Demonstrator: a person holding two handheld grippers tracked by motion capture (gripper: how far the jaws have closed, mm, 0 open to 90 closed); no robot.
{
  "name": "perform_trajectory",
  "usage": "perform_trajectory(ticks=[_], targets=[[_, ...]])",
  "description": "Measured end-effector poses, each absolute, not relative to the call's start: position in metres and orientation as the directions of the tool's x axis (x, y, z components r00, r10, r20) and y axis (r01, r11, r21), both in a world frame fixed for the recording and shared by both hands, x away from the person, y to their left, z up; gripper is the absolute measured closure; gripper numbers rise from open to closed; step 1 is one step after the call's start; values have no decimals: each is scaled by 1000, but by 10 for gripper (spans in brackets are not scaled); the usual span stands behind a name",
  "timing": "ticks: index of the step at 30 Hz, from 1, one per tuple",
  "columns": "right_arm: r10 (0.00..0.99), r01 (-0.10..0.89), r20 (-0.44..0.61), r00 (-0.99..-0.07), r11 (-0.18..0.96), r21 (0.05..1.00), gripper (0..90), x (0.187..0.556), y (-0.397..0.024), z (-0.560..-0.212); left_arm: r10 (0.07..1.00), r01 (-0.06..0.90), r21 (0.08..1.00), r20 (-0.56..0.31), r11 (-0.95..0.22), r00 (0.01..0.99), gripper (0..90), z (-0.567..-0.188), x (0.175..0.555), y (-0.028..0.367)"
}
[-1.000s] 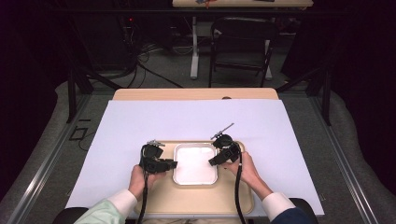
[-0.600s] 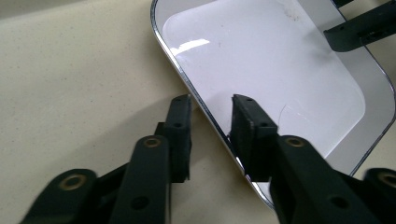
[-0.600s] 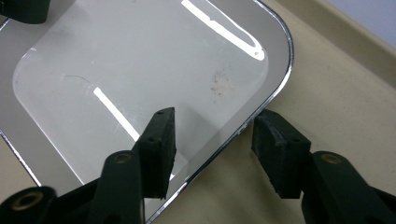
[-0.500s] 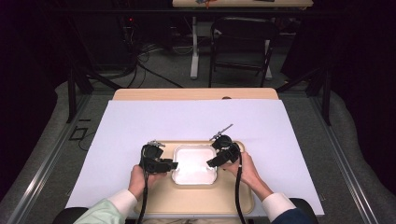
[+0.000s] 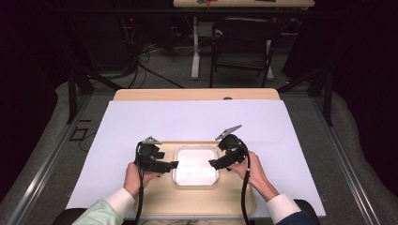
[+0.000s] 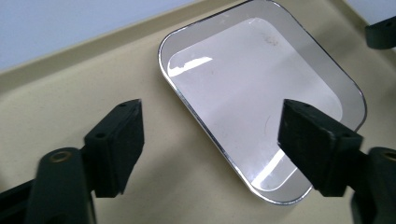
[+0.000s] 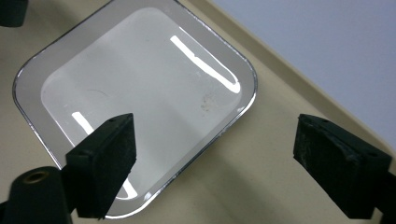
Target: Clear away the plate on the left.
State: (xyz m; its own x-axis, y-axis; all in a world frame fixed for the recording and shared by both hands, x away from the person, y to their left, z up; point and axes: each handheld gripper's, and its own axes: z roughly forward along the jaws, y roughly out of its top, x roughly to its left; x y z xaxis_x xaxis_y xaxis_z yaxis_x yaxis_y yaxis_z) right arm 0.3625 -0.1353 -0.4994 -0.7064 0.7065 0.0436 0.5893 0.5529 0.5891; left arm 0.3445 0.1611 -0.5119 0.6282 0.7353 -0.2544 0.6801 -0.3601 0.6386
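Tongs (image 5: 174, 164) and (image 5: 212, 164) just opened, flanking steel tray (image 5: 195, 164).

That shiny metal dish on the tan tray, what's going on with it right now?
A person at the table holds a hand-held gripper in each hand, one on either side of the metal dish, which sits on a tan tray. The left hand-held gripper and the right hand-held gripper have both just been opening their jaws. Nothing sits between either pair, so the dish appears just released. The dish looks empty.
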Motion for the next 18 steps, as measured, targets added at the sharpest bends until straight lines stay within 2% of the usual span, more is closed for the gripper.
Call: perform_trajectory(ticks=[3,8,18], targets=[[716,570,20,-698,538,620,6,354,-146,-488,736,656,660,-227,-366,638,156,-503,341,168],[737,534,-9,-676,498,683,0,340,-166,-473,748,630,692,-196,-353,635,106,-490,336,186],[804,553,-34,-593,438,709,0,310,-217,-468,792,626,693,-130,-358,596,55,-482,316,235]])
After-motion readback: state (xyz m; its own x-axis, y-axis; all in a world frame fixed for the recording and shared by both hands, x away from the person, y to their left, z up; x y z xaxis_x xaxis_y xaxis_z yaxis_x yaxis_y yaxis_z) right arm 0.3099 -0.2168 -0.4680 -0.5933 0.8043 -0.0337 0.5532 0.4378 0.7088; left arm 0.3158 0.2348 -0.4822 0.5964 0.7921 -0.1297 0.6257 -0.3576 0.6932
